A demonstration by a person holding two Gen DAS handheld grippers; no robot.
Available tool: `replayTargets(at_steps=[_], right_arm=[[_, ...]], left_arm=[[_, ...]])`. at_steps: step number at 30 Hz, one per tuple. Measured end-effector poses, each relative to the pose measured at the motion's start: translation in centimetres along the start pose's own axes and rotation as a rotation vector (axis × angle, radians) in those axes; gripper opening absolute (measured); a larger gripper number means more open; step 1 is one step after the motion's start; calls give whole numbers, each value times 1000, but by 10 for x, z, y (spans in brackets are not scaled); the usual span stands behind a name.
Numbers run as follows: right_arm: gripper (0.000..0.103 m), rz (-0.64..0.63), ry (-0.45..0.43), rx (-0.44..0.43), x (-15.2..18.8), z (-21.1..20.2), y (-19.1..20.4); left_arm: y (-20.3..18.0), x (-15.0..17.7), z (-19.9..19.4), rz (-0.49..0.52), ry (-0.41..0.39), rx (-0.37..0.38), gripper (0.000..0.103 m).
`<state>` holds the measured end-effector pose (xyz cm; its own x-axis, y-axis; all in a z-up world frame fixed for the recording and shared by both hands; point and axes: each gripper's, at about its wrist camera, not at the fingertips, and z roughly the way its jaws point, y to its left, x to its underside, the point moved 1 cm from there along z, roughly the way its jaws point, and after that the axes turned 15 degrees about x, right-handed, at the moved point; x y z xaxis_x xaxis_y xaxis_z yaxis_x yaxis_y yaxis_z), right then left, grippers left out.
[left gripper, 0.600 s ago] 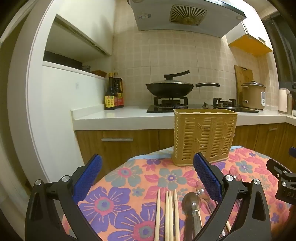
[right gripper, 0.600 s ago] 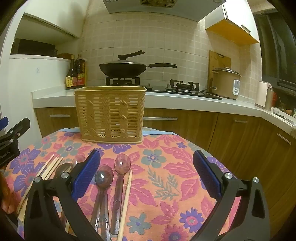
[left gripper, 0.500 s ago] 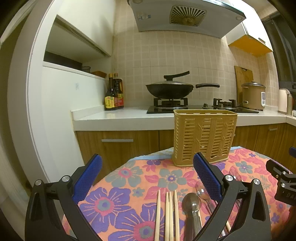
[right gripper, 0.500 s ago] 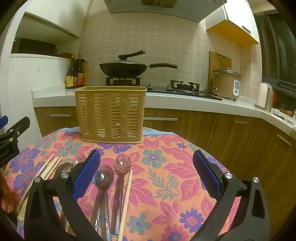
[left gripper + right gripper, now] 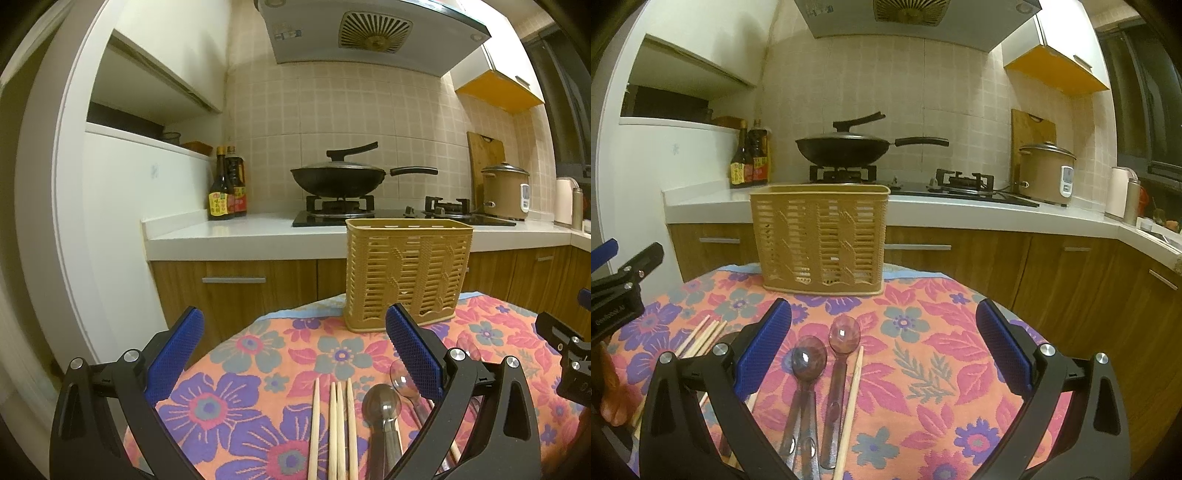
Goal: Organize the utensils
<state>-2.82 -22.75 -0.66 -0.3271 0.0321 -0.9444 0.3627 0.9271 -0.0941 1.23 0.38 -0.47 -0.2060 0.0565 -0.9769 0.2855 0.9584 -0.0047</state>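
Note:
A tan slotted utensil basket stands upright at the far side of a table under a floral cloth. Several wooden chopsticks lie side by side near the front. To their right rests a metal spoon, then clear plastic spoons. In the right wrist view two pinkish plastic spoons and a single chopstick lie ahead. My left gripper is open above the chopsticks. Over the spoons my right gripper is open and empty.
Behind the table runs a white kitchen counter with wooden cabinets. On it are a black wok on a stove, sauce bottles, a rice cooker and a kettle. A white cabinet wall stands left.
Both views have shifted only slightly; the basket sits a touch higher in each. Nothing on the table has moved and both grippers stay open.

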Motion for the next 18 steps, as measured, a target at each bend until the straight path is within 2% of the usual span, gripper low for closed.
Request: replayTargets(at_steps=[18], right_arm=[[95,-1,13,-7,1,-1,1]], left_arm=[[-4,0,0,11,8,-3,95]])
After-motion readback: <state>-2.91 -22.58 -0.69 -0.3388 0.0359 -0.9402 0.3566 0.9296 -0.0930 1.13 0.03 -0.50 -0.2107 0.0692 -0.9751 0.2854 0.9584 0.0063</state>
